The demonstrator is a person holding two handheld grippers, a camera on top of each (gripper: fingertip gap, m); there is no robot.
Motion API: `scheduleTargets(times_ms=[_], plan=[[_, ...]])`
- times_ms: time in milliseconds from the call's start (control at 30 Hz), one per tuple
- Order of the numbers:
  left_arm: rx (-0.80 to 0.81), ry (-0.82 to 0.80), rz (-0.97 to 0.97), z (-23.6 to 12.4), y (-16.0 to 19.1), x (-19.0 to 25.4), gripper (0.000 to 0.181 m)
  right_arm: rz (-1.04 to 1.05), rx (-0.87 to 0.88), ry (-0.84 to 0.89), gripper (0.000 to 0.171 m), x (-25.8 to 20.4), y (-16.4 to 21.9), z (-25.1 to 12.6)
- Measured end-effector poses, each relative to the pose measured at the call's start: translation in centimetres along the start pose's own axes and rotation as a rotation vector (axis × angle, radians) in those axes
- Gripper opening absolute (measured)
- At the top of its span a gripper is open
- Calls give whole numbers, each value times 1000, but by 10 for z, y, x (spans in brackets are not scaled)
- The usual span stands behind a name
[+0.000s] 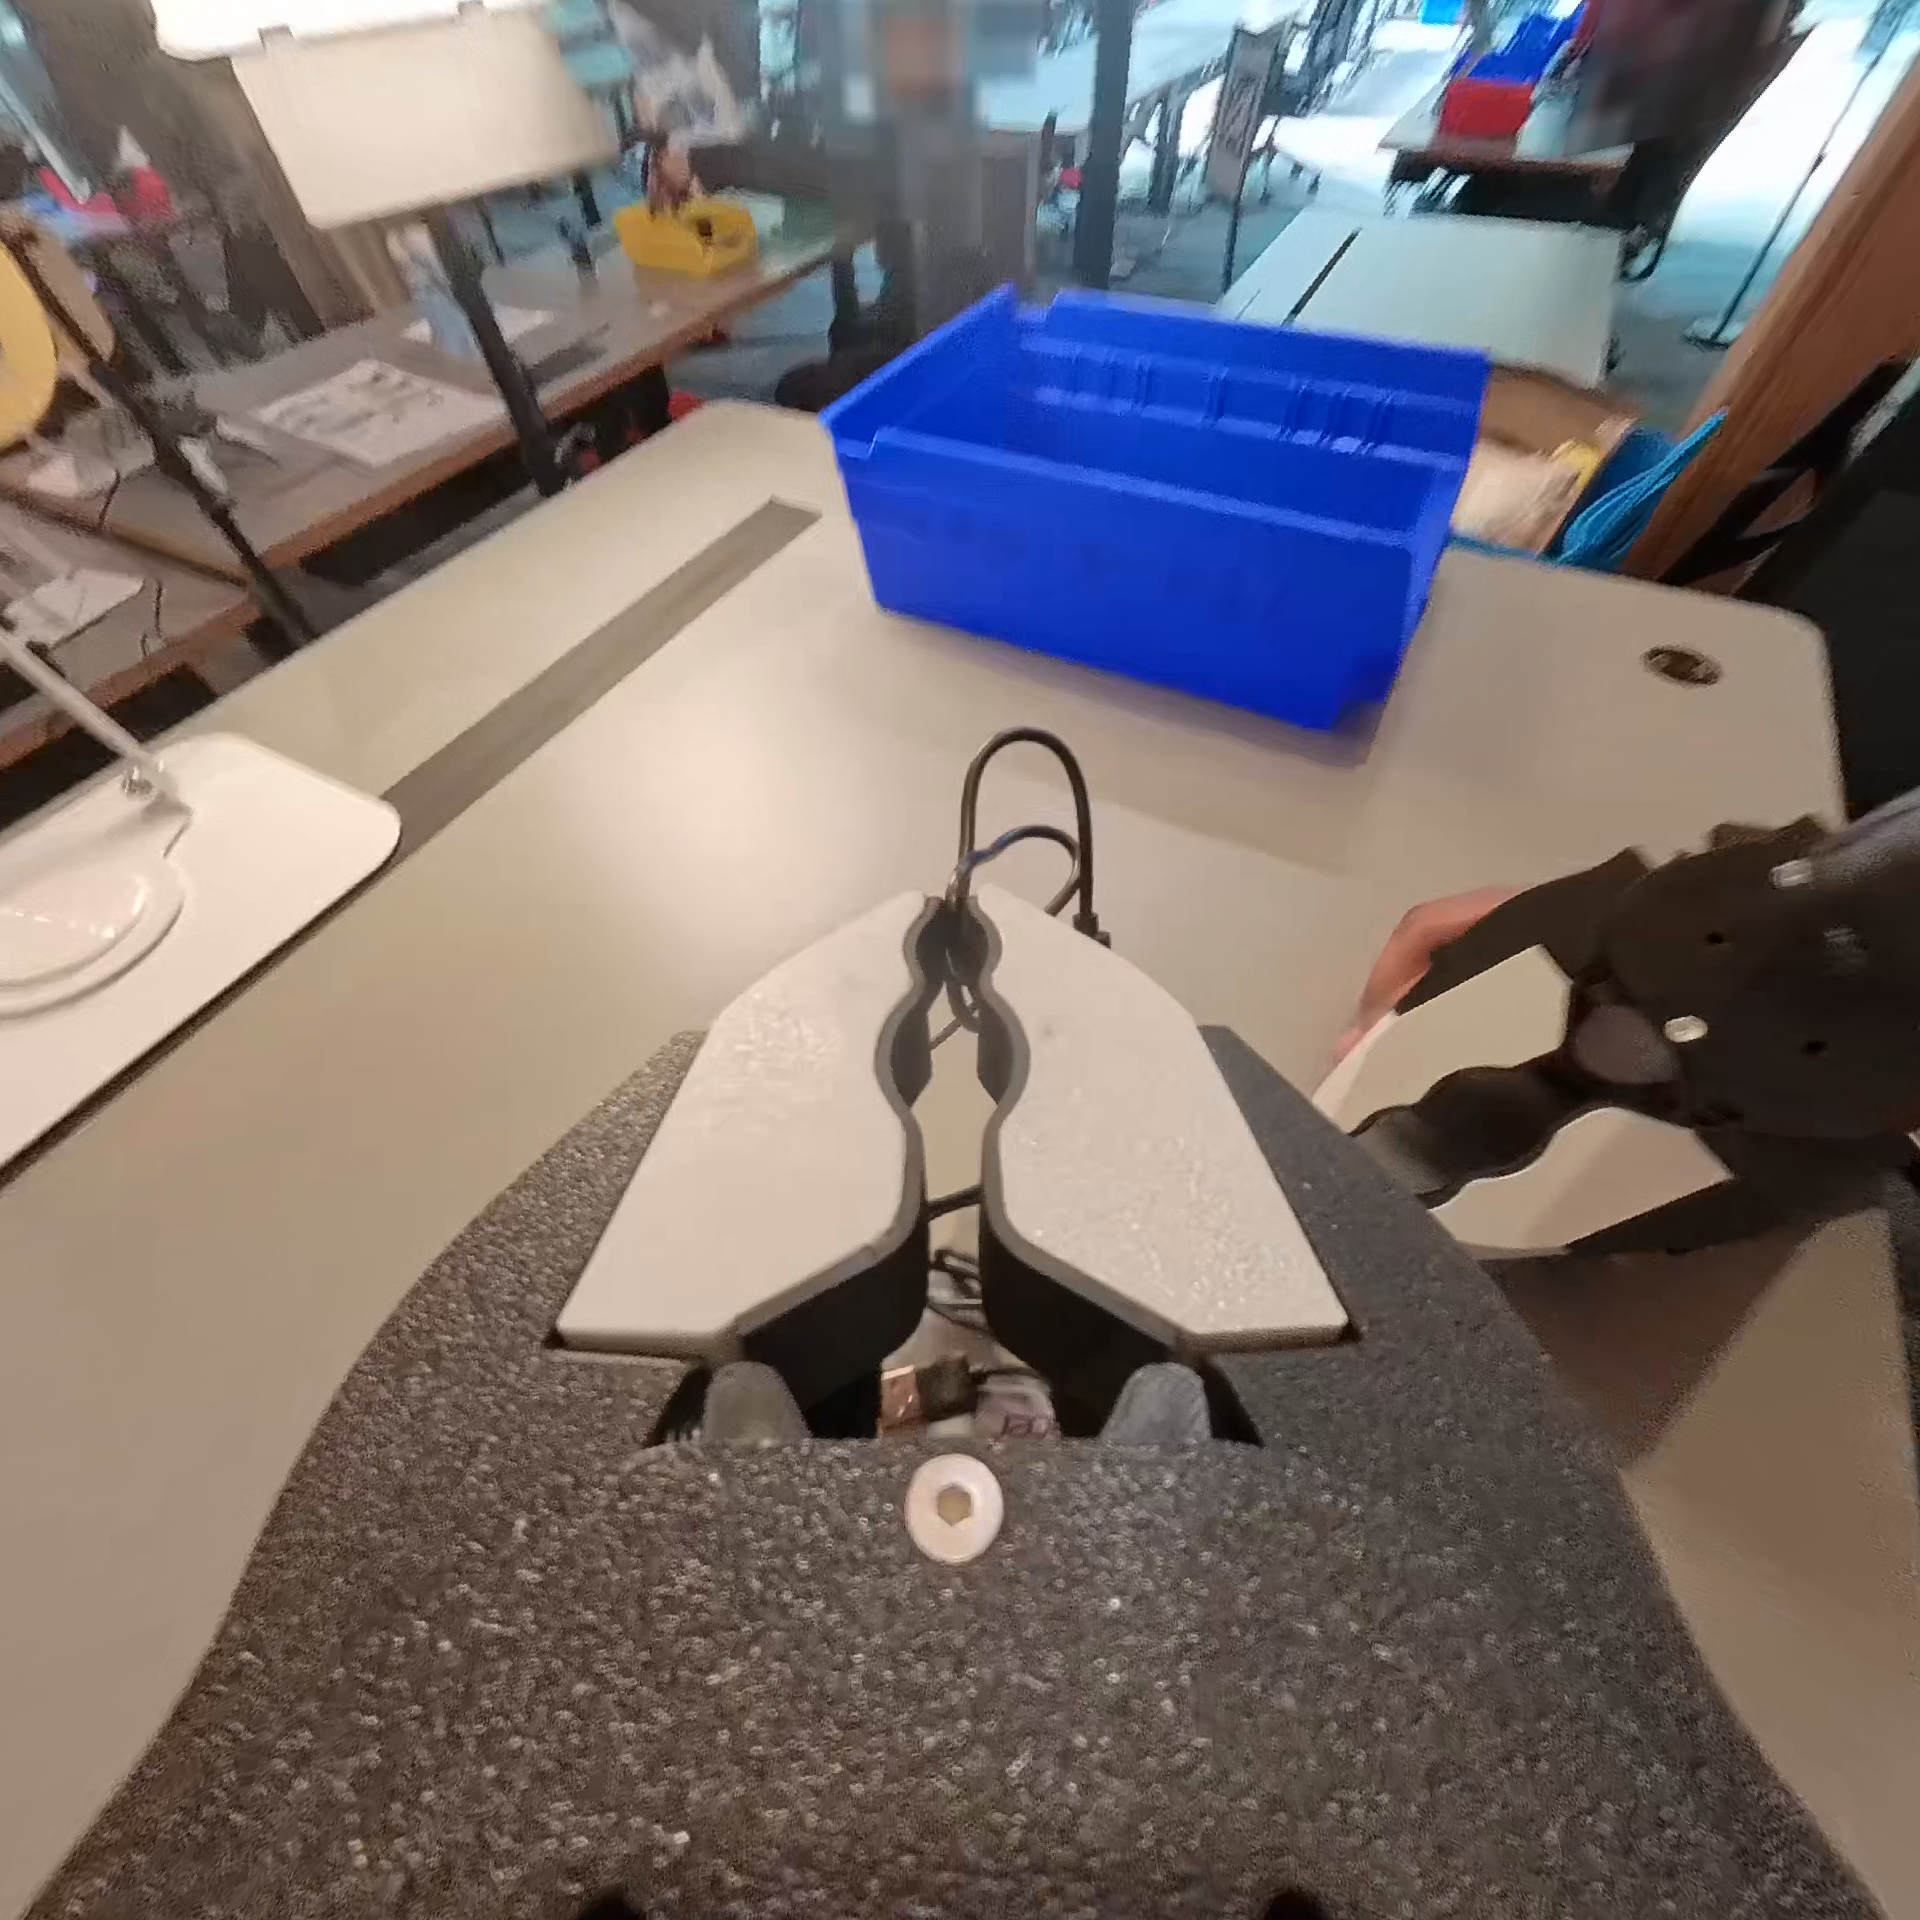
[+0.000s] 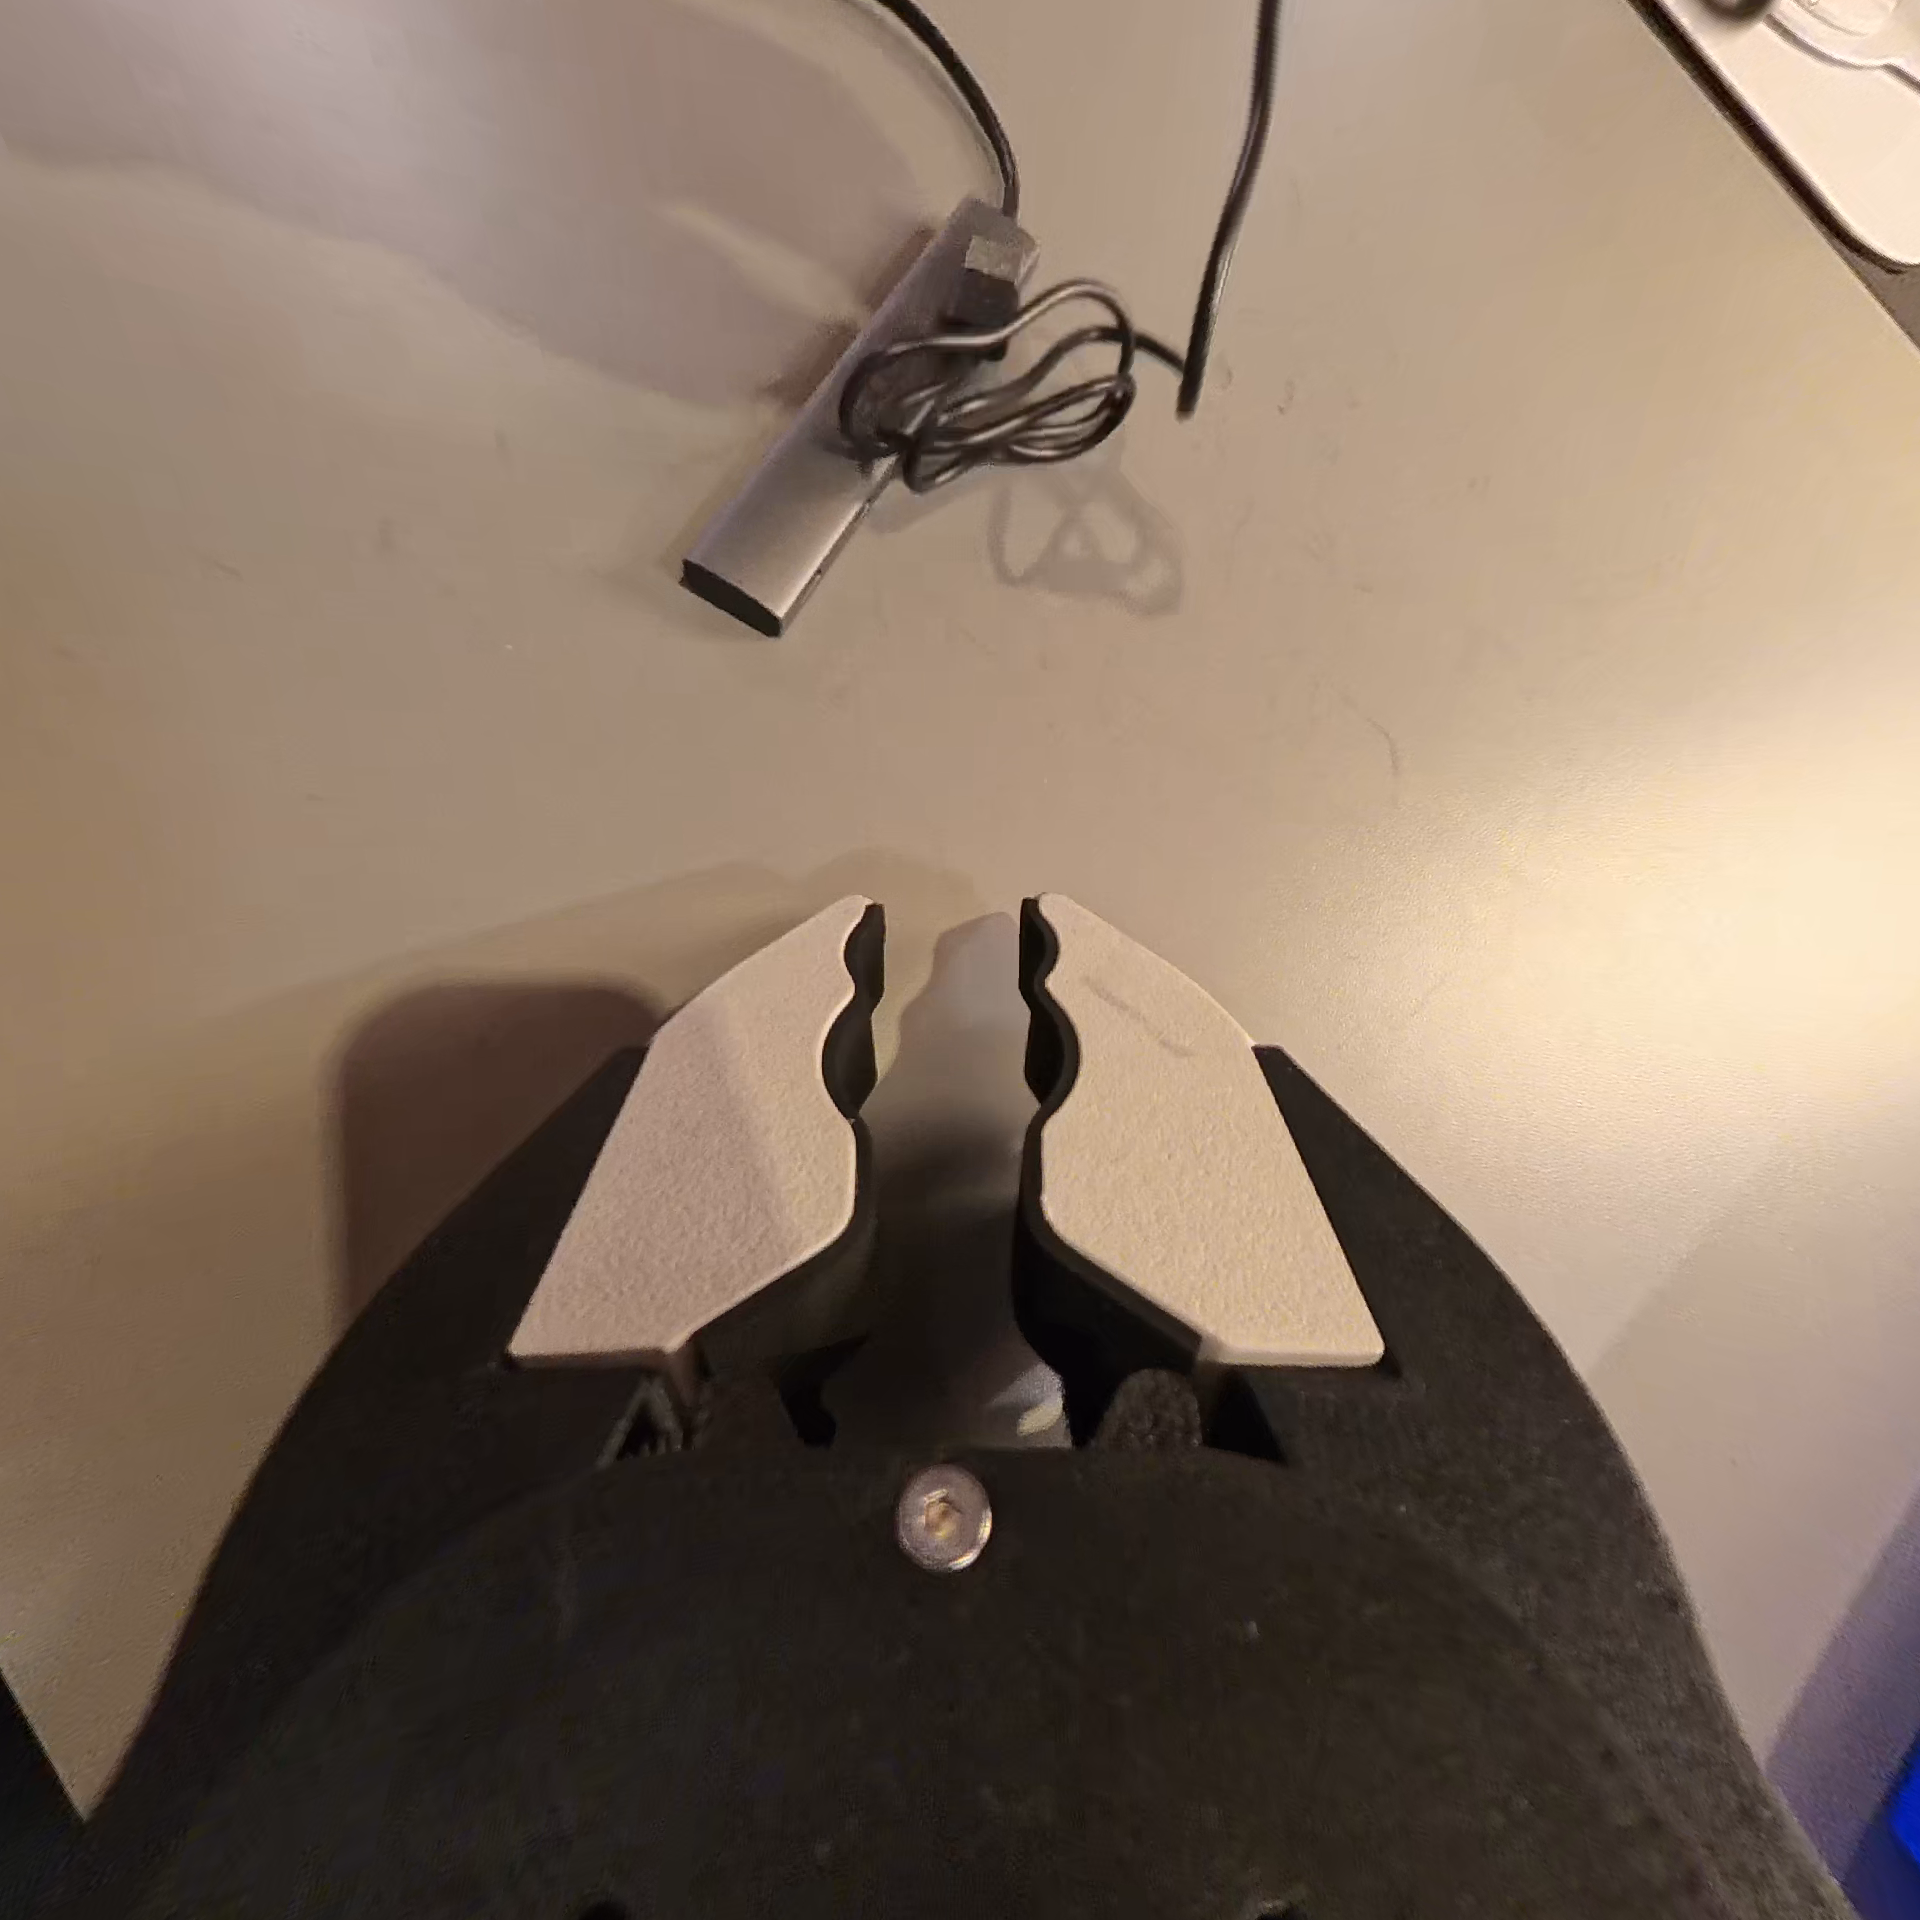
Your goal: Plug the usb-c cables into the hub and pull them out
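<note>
Nearest to the lens in the right wrist view is the right gripper (image 2: 953, 914), low in the middle of the frame, with a narrow gap between its fingers and nothing inside; it hangs above the bare beige table (image 2: 1455, 779).

Straight ahead of these fingers, in the upper middle of the frame and well apart from them, lies the hub (image 2: 800, 468), a slim grey bar. Its long axis runs diagonally, from a near end at lower left to a far end at upper right. A bundle of cable (image 2: 997, 405) is wound around its middle, and a grey plug (image 2: 997, 255) sits at its far end. Whether this plug is seated in a port I cannot tell. Another black cable (image 2: 1231, 208) comes down from the top edge, and its free end rests on the table just right of the bundle.

In the left wrist view the left gripper (image 1: 961, 914) has its fingers almost closed on a thin black cable (image 1: 1029, 790), which loops up beyond the tips. Behind it stands a blue bin (image 1: 1143, 540).

I judge that the left gripper is the one that carries a cable, while the right one is free and faces the hub. To hold the hub steady, its fingers should probably turn to cross that diagonal axis.
</note>
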State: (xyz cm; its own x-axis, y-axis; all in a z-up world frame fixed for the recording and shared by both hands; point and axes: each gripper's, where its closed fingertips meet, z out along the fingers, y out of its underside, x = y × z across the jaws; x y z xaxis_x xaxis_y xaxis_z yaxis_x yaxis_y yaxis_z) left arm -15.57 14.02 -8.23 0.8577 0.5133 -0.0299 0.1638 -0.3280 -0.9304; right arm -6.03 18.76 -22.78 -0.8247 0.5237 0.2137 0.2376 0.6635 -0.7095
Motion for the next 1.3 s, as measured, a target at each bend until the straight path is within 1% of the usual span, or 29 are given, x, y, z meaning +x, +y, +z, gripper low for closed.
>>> scheduleTargets(times_ms=[33,100,267,333,433,533,600,800,867,933,1033,1067,1167,1233,1300], plan=[[-34,-29,-9,3,10,-6,5,-1,0,-3,25,0,0,0],[-51,-51,-32,4,21,-12,21,-1,1,-7,25,-1,0,0],[-23,-92,-83,-16,35,-24,37,5,-2,-22,27,-2,0,1],[-20,-113,-80,-28,45,-28,38,23,-7,-28,33,-2,-1,2],[-51,-119,-74,-42,72,-25,38,61,-21,-42,51,-6,-5,8],[-104,-141,-76,-51,103,-20,37,84,-29,-65,54,-14,-13,16],[-122,-161,-85,-57,116,-17,37,113,-38,-82,56,-21,-20,23],[-101,-199,-174,-68,126,-8,34,187,-69,-123,63,-37,-39,43],[-102,-209,-207,-70,128,-6,33,199,-74,-121,62,-39,-46,49],[-100,-209,-246,-70,131,-4,33,218,-78,-100,56,-38,-52,55],[-93,-196,-332,-69,139,-2,32,217,-86,-25,26,-31,-58,61],[-97,-190,-373,-69,143,-1,32,211,-96,0,24,-29,-59,63],[-107,-183,-513,-70,154,0,32,256,-118,14,23,-28,-62,66],[-100,-167,-613,-71,157,2,33,301,-94,8,23,-26,-64,65],[-82,-131,-712,-71,157,7,34,380,-52,-37,22,-26,-69,63]])
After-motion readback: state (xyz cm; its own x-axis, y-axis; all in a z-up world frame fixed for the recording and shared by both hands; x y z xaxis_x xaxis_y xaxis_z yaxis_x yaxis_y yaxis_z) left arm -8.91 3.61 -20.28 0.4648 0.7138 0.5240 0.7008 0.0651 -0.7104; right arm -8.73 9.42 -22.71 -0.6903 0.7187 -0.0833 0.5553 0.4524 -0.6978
